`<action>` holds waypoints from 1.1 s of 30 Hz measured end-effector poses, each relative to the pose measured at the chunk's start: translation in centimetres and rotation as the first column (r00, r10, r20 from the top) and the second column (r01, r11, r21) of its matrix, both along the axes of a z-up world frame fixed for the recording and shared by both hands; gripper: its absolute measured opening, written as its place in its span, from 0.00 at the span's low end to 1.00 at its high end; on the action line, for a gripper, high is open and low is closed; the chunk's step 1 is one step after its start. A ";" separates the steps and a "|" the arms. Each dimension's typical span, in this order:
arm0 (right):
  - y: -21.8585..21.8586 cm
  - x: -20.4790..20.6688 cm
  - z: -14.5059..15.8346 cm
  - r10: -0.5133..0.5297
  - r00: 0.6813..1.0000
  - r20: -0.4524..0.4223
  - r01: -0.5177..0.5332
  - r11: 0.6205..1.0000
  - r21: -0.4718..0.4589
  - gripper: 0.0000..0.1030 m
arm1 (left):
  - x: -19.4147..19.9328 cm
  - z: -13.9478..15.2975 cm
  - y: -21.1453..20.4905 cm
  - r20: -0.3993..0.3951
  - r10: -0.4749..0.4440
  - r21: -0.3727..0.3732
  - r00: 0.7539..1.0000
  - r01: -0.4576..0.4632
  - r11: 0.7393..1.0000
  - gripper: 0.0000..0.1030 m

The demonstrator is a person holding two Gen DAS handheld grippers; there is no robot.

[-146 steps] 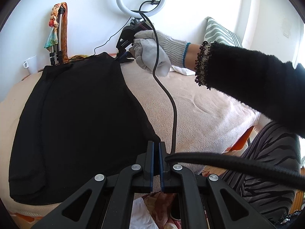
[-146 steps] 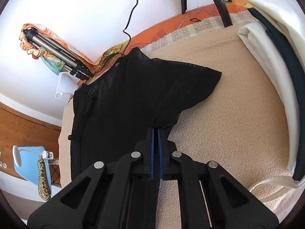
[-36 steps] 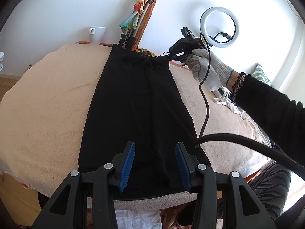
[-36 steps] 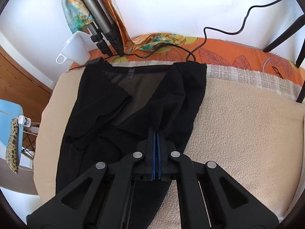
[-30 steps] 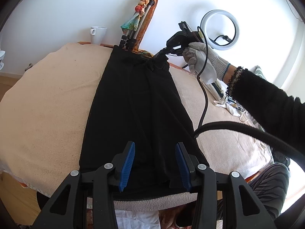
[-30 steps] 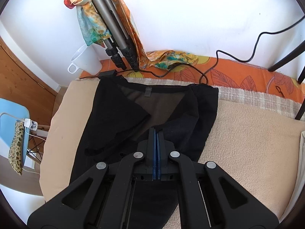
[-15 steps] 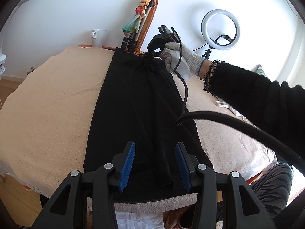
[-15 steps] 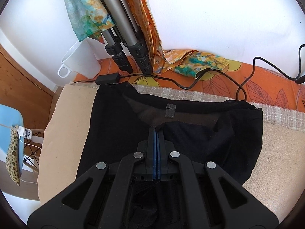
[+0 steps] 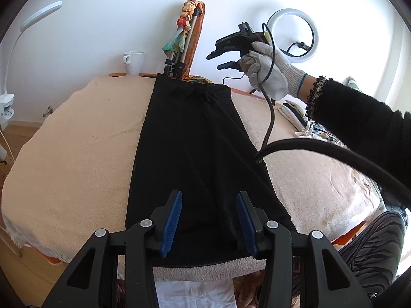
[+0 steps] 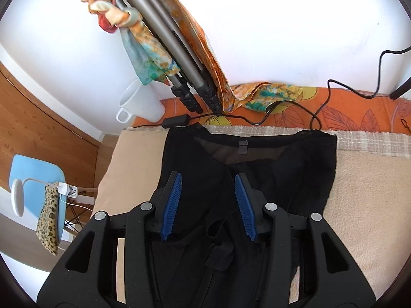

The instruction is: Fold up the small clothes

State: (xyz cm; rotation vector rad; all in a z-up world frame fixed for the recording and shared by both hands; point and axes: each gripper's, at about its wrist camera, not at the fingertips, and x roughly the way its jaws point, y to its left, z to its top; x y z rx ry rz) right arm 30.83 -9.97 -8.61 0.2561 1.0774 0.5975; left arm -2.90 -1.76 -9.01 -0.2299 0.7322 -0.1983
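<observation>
A black garment (image 9: 195,148) lies as a long narrow strip on a beige towel-covered table (image 9: 72,159), both sides folded in over the middle. My left gripper (image 9: 208,218) is open and empty over its near hem. My right gripper (image 10: 207,201) is open and empty above the far neckline end (image 10: 241,148); in the left wrist view it (image 9: 226,59) is raised clear of the cloth in a white-gloved hand (image 9: 267,69).
A folded tripod with a colourful scarf (image 10: 164,59) and a white mug (image 10: 141,105) stand at the far edge by the wall. A black cable (image 10: 282,107) runs over an orange cloth. A ring light (image 9: 295,38) and white folded items (image 9: 298,113) are at the right.
My right gripper has let go of the black fabric, opened, and lifted above the far end. The folded side now lies flat. My left gripper stays open.
</observation>
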 end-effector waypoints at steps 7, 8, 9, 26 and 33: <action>-5.5 -5.9 6.7 -0.048 0.997 0.063 0.046 0.998 0.033 0.45 | -1.3 0.9 0.3 0.013 -0.043 0.085 0.999 0.042 0.995 0.43; -6.3 -7.0 7.5 -0.054 0.996 0.069 0.051 0.998 0.036 0.45 | -1.5 0.9 0.4 0.010 -0.056 0.103 0.998 0.054 0.993 0.43; -7.1 -8.3 8.5 -0.063 0.995 0.077 0.060 0.997 0.039 0.45 | -1.7 1.0 0.6 0.007 -0.070 0.127 0.998 0.068 0.990 0.43; -15.5 -33.1 8.7 -0.132 0.987 0.092 0.131 0.991 0.014 0.45 | -3.6 0.6 2.4 -0.049 -0.230 0.409 0.972 0.230 0.883 0.44; -13.9 -38.5 0.3 -0.085 0.993 -0.076 0.087 0.996 0.023 0.44 | -0.9 1.5 1.4 -0.096 -0.262 0.236 0.960 0.278 0.931 0.45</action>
